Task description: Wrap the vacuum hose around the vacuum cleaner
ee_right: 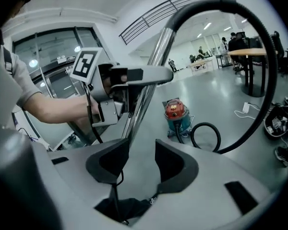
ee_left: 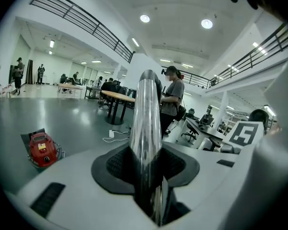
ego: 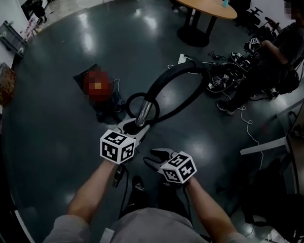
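Head view alone shows the black vacuum hose (ego: 164,78) arching above the dark floor (ego: 61,151) near the red vacuum cleaner (ego: 98,85), left gripper view shows the left hand-held gripper (ee_left: 146,162) pinching the hose's chrome tube (ee_left: 148,123), right hand-held gripper (ee_right: 137,162) spread, just beside it.

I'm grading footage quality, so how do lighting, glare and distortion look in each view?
Head view: dim, with dark corners and ceiling-light glare on the floor. Left gripper view: bright, with strong fisheye bending the railings; the tube carries streaky reflections and looks soft up close. Right gripper view: evenly lit, fisheye curve at the edges, hose sharp.
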Available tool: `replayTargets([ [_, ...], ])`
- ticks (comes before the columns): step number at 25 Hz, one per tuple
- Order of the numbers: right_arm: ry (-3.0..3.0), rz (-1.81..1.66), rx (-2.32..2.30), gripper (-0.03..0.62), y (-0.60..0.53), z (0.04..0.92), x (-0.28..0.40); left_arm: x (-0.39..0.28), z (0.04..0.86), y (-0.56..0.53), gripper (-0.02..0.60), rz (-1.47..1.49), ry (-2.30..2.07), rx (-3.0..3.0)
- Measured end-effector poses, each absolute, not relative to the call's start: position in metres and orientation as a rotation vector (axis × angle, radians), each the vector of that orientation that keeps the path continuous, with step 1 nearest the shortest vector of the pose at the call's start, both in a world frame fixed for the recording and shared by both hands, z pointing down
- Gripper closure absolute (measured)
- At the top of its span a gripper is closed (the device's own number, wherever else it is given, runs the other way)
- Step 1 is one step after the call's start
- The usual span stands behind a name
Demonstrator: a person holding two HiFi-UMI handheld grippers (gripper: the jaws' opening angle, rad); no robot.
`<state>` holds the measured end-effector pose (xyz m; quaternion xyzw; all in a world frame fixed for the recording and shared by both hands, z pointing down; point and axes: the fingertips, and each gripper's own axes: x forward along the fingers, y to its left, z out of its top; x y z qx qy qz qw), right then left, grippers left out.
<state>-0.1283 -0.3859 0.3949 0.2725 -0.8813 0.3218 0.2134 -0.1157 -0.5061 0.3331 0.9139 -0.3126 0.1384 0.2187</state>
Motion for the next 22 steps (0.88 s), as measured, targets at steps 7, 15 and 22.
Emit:
replayTargets([
  [7, -2.542, 0.935, 0.474, 0.424, -0.363, 0.399, -0.145, -0.081, 0.310, -0.499, 0.434, 0.333, -0.926, 2.479],
  [15, -2.648, 0.981, 0.326, 0.375, -0.357, 0.386, -0.150, -0.056, 0.275, -0.501, 0.430, 0.216, -0.993, 2.419],
  [22, -2.715, 1.083, 0.332, 0.376, -0.356, 0.386, -0.132, -0.028, 0.268, -0.496, 0.426, 0.113, -1.026, 2.350],
])
